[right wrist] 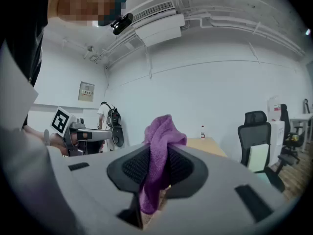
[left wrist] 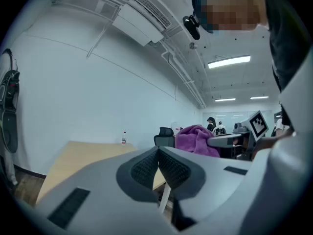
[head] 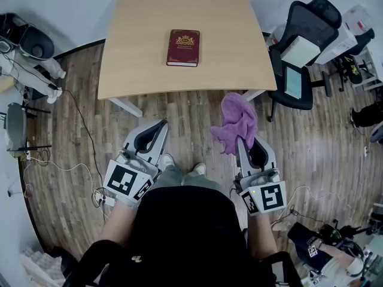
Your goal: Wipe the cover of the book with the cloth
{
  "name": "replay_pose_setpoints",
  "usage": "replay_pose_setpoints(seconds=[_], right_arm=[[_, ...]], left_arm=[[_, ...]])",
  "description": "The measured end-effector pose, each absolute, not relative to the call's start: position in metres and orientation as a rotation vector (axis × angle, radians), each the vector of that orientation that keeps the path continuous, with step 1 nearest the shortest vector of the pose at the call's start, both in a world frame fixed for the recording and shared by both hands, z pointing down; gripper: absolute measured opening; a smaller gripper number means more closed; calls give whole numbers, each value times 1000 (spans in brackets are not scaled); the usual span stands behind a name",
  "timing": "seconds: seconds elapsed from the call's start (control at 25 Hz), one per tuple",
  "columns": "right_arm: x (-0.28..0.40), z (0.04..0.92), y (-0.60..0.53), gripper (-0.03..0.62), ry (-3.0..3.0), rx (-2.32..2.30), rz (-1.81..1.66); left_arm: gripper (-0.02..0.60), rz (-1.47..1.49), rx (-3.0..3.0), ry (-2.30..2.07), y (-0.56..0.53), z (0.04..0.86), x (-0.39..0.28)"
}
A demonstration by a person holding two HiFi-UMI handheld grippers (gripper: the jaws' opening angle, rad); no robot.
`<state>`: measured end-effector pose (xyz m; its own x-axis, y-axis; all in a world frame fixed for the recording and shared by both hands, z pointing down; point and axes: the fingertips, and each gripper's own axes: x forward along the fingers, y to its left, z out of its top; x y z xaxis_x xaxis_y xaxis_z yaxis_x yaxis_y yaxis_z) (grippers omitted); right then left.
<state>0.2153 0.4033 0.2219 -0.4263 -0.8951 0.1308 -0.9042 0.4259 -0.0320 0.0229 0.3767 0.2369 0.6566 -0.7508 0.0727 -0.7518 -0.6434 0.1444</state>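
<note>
Here, seen from the head view, a wood-plank floor (head: 72, 136) carries a pale wooden table (head: 143, 64), with a black office chair (head: 306, 34) just beside the table's right edge. The person stands short of the near edge, one gripper in each hand, both held off the table.

The left gripper (head: 160, 125) has its jaws pressed together, ribbed pads touching and nothing between them. The right gripper (head: 241, 141) has its jaws clamped on the cloth (head: 237, 119). It is purple and plush, bunched into soft folds; part rises above the jaw tips and part hangs below them, over the floor near the table's front right corner.

The book (head: 183, 47) lies closed and flat near the middle of the tabletop, well apart from both grippers. Its cover is dark red, with a gold emblem in the upper part and gold lettering lower down; the pale page edges show along the near end.

A small bottle (left wrist: 124, 137) stands at the table's far edge.
</note>
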Motion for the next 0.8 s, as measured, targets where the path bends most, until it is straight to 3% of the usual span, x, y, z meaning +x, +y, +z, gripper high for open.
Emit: replay_pose_setpoints(seconds=[0.8], right_arm=[[134, 223, 360, 97, -2474, 1727, 152]], left_arm=[[20, -24, 2785, -1065, 331, 254, -51]])
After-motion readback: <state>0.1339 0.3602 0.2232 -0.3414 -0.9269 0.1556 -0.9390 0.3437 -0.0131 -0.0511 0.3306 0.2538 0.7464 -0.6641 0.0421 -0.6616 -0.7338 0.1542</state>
